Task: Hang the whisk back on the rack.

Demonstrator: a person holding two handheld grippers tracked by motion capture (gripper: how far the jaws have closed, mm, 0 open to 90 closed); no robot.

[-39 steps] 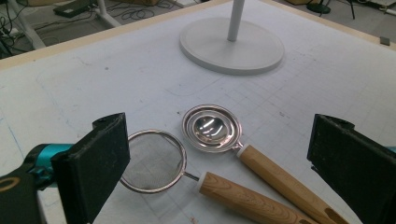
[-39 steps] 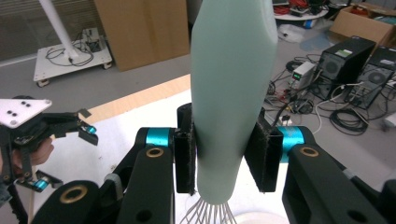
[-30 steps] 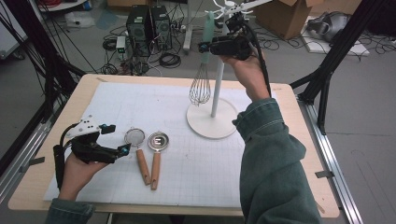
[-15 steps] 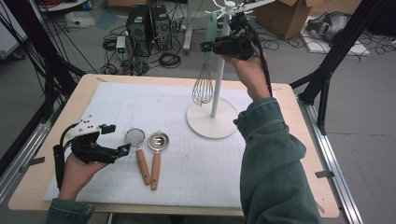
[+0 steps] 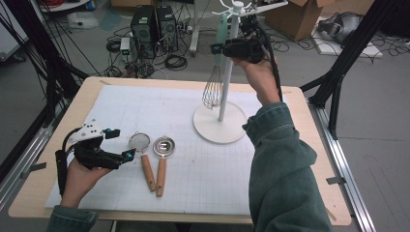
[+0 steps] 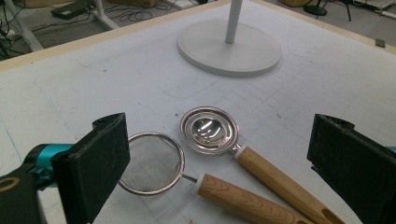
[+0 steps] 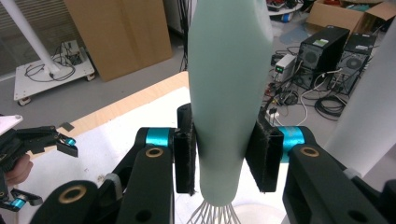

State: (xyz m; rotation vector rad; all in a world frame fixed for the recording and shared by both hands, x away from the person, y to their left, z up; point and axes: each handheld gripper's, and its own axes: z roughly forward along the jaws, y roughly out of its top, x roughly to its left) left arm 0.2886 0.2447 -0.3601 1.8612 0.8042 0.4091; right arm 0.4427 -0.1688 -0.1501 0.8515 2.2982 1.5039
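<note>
Jaws of the right gripper (image 7: 219, 161) clamped the pale green handle of a wire whisk (image 5: 214, 86) held high beside the white stand's pole (image 5: 228, 63); the left gripper (image 6: 219, 163) gaped open over a mesh strainer (image 6: 152, 163).

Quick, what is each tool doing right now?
Left tool: open, holding nothing.
Right tool: closed on the whisk handle.

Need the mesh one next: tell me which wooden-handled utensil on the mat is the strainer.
The strainer is the left one, nearer the left claw, with a mesh bowl; the other utensil has a solid shiny bowl.
</note>
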